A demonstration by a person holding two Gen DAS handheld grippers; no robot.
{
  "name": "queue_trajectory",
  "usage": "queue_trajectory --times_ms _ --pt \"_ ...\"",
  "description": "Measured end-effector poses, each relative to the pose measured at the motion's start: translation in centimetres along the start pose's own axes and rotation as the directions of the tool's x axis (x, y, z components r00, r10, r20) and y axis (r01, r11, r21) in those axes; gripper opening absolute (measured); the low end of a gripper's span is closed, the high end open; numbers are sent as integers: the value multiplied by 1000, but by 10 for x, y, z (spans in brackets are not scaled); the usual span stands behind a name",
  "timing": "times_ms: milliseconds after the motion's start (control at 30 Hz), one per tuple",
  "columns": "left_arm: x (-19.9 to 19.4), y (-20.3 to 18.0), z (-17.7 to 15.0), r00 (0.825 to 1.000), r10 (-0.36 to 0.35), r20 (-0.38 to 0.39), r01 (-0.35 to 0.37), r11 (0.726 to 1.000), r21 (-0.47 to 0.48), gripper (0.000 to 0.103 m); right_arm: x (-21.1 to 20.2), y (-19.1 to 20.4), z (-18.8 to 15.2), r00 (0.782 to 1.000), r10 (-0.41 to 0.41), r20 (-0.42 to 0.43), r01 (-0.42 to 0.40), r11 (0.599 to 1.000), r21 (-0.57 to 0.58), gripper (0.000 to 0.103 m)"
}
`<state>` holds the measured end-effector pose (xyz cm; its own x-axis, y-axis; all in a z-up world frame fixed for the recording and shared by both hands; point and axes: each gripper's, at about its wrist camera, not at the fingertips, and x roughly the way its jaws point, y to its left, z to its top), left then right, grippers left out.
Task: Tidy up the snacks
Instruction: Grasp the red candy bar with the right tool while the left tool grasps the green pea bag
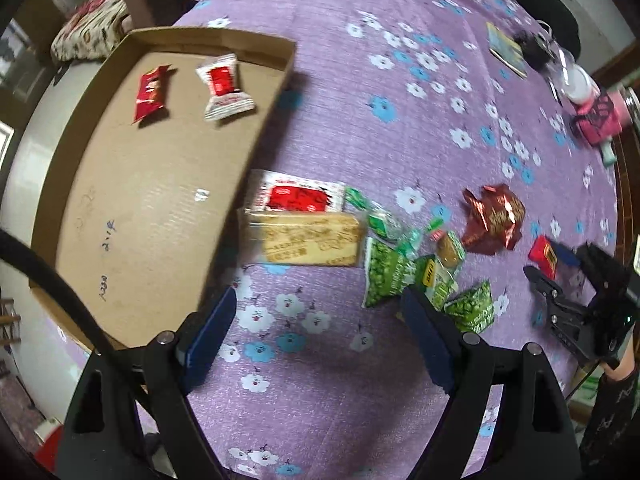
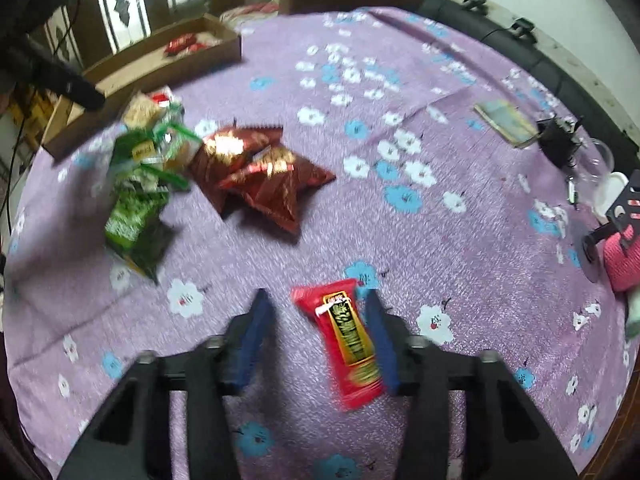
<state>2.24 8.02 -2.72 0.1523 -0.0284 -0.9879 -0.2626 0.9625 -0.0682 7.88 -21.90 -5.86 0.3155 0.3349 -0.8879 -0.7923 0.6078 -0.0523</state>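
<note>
Left wrist: two snacks (image 1: 188,88) in box (image 1: 120,200)

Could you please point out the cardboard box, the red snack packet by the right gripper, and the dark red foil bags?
cardboard box (image 1: 140,208): left wrist view, bare floor.
red snack packet (image 2: 344,332): right wrist view, printed middle.
dark red foil bags (image 2: 264,176): right wrist view, top bag's face.

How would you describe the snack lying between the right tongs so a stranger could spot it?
On the purple flowered tablecloth, look away from the snack pile near the cardboard box. Alone between the right tongs lies a red packet, the only one with a black-and-gold label.
</note>
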Motion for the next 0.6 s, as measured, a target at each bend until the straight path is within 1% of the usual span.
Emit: queue_trajectory --times_ms 67,133,233,333,367,433,467,533,567,600 --pt "-2 4 5 1000 -5 6 5 1000 -14 85 -1 -1 -1 1000 -2 -18 2 1000 11 30" --pt "-1 7 11 1000 -26 -7 26 999 -21 85 -3 -2 -4 1000 1 -27 0 999 42 22" --pt "6 4 20 997 -60 -38 60 998 -7 85 -6 -6 -12 1000 13 -19 -12 996 91 21" --pt "18 -9 24 994 -70 -82 72 997 19 85 -8 -7 -16 1000 16 -6 -15 993 118 21" --pt "23 -14 22 991 -93 -100 95 995 17 85 -9 -7 -17 1000 16 -5 -16 992 125 21" --pt "30 -27 15 985 -125 -123 129 991 29 85 -9 -7 -17 1000 14 -3 -14 992 128 21" --pt "33 -33 12 983 -130 -133 136 990 42 85 -9 -8 -17 1000 15 -2 -15 991 132 21" --pt "38 -46 -1 969 -176 -175 184 982 35 85 -9 -8 -17 1000 16 1 -16 990 138 21" --pt "39 -55 -9 964 -193 -181 203 979 35 85 -9 -8 -17 1000 15 2 -15 991 136 21" --pt "38 -63 -17 967 -189 -171 199 979 39 85 -9 -8 -17 1000 15 4 -16 990 138 21"
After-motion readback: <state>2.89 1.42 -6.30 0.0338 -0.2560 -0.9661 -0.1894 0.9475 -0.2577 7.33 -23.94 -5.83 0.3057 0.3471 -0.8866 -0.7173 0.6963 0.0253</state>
